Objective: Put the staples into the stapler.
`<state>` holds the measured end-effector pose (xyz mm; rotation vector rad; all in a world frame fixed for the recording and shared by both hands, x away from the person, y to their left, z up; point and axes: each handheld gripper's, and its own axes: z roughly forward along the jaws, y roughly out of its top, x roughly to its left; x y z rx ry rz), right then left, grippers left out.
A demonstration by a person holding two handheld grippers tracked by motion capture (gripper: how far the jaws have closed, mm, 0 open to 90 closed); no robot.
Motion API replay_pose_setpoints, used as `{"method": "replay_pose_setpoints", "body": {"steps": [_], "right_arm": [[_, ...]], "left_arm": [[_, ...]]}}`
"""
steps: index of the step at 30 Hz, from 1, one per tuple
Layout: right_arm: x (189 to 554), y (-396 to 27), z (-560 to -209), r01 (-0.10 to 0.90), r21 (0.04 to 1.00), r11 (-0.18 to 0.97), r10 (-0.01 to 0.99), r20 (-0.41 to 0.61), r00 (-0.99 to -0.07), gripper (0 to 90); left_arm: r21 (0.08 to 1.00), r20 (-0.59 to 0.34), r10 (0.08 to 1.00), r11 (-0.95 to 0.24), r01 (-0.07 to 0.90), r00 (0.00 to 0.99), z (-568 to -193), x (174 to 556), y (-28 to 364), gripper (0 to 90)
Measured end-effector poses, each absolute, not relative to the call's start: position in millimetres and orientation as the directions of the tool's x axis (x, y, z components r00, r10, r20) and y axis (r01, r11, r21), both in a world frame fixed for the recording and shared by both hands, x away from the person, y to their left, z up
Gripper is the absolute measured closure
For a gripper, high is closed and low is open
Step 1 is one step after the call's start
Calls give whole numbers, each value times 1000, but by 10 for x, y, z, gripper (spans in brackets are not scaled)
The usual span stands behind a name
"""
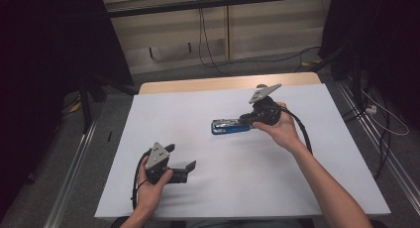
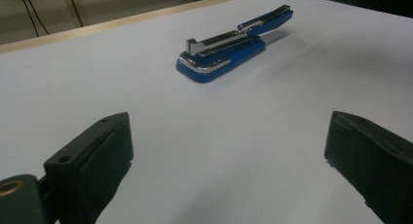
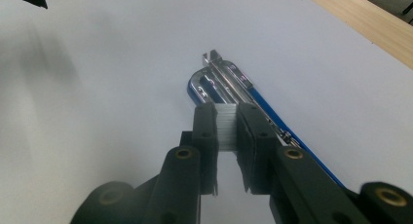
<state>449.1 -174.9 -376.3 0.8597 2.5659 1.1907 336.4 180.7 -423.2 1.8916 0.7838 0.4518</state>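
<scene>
While the blue stapler with its chromed metal magazine [image 1: 230,125] is lying opened near the middle of the white table covering [image 1: 198,104], a silvery strip of staples [image 3: 225,125] is being held above its rear half by the right gripper [image 3: 225,118]. The jaws of that gripper are being kept drawn close together, clamped on the strip from both sides. In the left gripper view the stapler's blue top arm [image 2: 265,20] is being seen raised off the magazine, so the opening step is being judged as done. The strip is being judged as not yet seated: it is sitting between the pads, above the channel, and whether it is touching the rail cannot be told. Lowering it into the magazine, releasing it and closing the arm are being judged as left. The left gripper [image 1: 179,162] is being held at the near left of the table, well apart from the stapler, its jaws spread wide with nothing between them.
</scene>
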Motion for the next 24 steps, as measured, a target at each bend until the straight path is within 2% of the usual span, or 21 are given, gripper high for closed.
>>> {"method": "replay_pose_setpoints", "body": {"steps": [24], "right_arm": [[4730,-1452,-3697,410,736,539,552,59,-832,794]], "left_arm": [[901,-40,693,-287,327,720,-4232,3363,1811,39]]}}
